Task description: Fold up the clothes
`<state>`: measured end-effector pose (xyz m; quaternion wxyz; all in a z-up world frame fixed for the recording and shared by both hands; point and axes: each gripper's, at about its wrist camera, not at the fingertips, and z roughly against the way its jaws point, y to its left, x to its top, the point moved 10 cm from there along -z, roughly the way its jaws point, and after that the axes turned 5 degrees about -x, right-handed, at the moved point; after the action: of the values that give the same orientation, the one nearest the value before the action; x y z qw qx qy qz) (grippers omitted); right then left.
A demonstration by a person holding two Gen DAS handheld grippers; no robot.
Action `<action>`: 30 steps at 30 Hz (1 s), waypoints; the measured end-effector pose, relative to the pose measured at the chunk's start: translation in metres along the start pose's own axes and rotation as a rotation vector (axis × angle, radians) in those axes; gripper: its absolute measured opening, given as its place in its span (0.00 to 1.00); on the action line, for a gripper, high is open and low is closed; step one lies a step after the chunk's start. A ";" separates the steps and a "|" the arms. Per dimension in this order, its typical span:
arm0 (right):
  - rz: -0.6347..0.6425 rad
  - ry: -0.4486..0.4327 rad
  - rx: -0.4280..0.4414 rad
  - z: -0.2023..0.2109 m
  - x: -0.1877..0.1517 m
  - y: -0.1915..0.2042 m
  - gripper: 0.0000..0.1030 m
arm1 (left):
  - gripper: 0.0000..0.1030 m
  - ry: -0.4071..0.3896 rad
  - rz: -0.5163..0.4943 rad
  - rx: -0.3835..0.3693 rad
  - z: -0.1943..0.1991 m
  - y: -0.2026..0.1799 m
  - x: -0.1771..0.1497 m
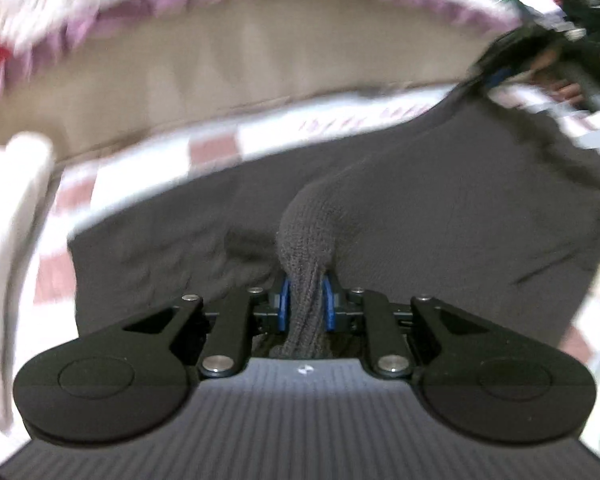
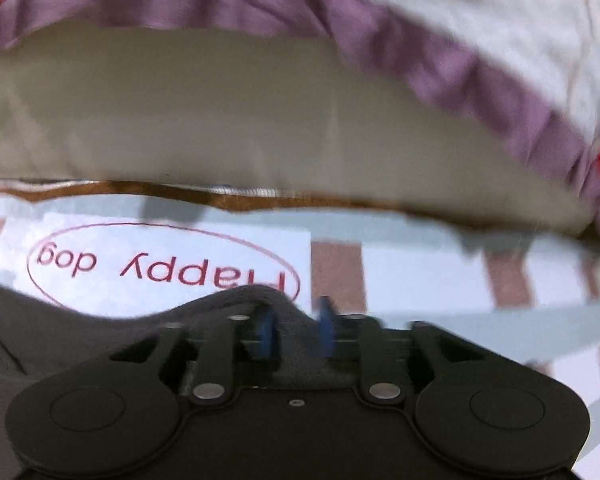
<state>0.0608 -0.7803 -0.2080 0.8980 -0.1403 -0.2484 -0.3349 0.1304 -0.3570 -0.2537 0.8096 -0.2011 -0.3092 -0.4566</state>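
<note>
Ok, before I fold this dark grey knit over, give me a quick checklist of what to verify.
1. Left gripper pinching the dark grey knit garment: ok, a bunched fold sits tight between its blue pads.
2. Right gripper gripping the garment: not ok, fabric lies between its jaws but a gap shows.
3. Garment lying on the checked sheet: ok.
4. Garment spread smooth: not ok, it wrinkles near the left gripper.
5. Beige pillow clear of the garment: ok.

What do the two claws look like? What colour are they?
Both claws are black, with blue pads on the fingers. The left claw has flat arms, silver bolts, two big round discs and a ribbed grey body with a tiny white mark. The right claw looks much the same.
</note>
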 end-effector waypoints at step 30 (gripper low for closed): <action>-0.754 -0.114 0.396 0.072 -0.149 -0.131 0.61 | 0.46 -0.075 0.260 0.151 0.027 0.034 -0.003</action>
<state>-0.1497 -0.7667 -0.2169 0.7072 0.1172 -0.3911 -0.5772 0.1500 -0.3220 -0.2373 0.8627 -0.1948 -0.3438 -0.3155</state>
